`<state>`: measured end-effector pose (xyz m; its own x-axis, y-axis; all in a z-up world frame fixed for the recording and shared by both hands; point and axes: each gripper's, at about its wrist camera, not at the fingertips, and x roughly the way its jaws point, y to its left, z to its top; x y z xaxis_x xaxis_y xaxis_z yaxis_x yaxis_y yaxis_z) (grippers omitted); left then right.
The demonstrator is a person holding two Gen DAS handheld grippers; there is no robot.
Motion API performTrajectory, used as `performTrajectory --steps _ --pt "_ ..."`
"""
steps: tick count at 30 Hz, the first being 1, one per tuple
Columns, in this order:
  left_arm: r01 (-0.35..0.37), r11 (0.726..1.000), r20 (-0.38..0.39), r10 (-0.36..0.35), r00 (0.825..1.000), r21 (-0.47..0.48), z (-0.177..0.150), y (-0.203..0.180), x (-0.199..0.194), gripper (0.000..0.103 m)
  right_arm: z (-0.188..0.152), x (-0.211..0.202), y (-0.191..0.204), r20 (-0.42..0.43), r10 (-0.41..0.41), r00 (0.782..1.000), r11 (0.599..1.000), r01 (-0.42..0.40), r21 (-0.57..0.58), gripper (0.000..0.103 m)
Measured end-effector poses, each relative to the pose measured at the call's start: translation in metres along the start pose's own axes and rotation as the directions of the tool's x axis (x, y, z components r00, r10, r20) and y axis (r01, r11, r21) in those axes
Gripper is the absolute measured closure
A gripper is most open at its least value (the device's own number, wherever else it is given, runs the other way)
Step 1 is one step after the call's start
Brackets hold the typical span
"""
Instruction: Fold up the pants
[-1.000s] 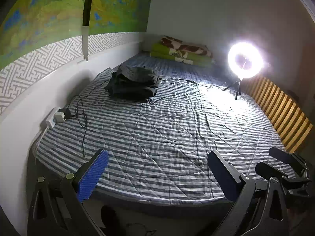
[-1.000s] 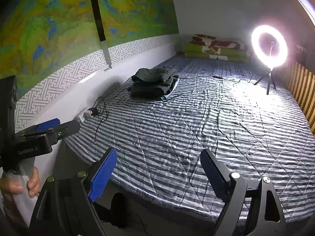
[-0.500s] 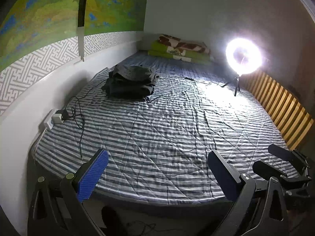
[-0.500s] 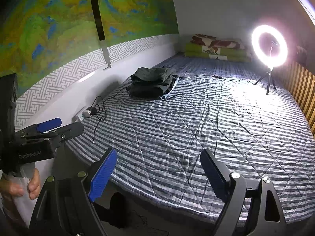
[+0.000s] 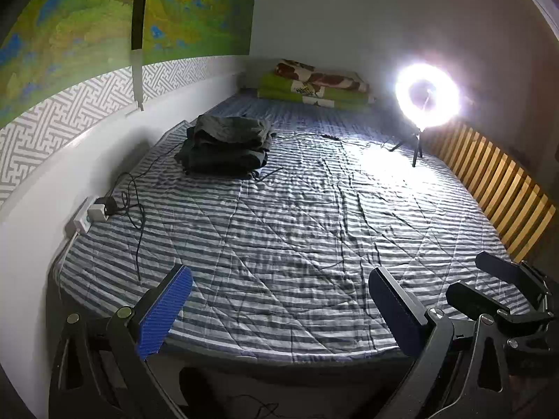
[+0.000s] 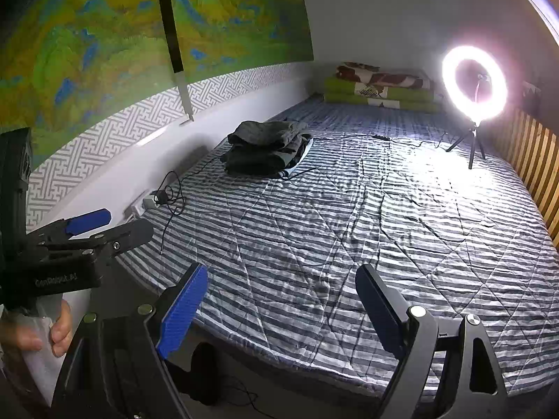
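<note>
Left wrist view: we hold the left gripper (image 5: 279, 310) at 6 o'clock, over the near edge of the bed (image 5: 297, 230), its jaws spread wide with nothing between them. The pants (image 5: 227, 146) lie as a dark heap at 11 o'clock on the striped cover, near the wall and well apart from both grippers. A cable (image 5: 136, 216) runs from a power strip (image 5: 87, 214) at 9 o'clock. A lit ring light (image 5: 427, 95) stands on a tripod at 1 o'clock, and folded bedding (image 5: 314, 87) sits at 12 o'clock by the far wall. At 4 o'clock we see the right gripper (image 5: 489, 286), also released.

From the right wrist we see the right gripper (image 6: 279, 310) at 6 o'clock, jaws apart and empty, the pants (image 6: 267, 146) at 11 o'clock, and the left gripper (image 6: 111, 225) at 9 o'clock, held by a hand (image 6: 42, 331) at 8 o'clock.
</note>
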<state>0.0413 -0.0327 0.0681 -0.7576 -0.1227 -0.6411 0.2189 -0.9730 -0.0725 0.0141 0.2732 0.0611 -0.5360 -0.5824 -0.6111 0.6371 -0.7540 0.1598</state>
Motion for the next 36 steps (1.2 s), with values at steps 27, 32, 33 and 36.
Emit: performTrajectory --steps 27,32,33,36 --pt "-0.014 1.0 -0.005 0.014 1.0 -0.019 -0.0042 0.0057 0.0047 0.001 -0.0015 0.0057 0.0054 -0.011 0.008 1.0 1.0 -0.008 0.02 0.019" --pt "-0.012 1.0 -0.006 0.012 1.0 -0.02 -0.0038 0.0067 0.0053 0.001 -0.0012 0.0059 0.0053 -0.011 0.008 1.0 1.0 -0.007 0.021 0.019" --pt "-0.013 1.0 -0.005 0.013 1.0 -0.02 -0.0044 0.0066 0.0053 0.001 -0.0013 0.0059 0.0058 -0.01 0.009 1.0 1.0 -0.008 0.021 0.019" --pt "-0.015 1.0 -0.002 0.015 1.0 -0.018 -0.0056 0.0053 0.0055 0.001 -0.0011 0.0056 0.007 -0.007 0.011 1.0 1.0 -0.011 0.023 0.019"
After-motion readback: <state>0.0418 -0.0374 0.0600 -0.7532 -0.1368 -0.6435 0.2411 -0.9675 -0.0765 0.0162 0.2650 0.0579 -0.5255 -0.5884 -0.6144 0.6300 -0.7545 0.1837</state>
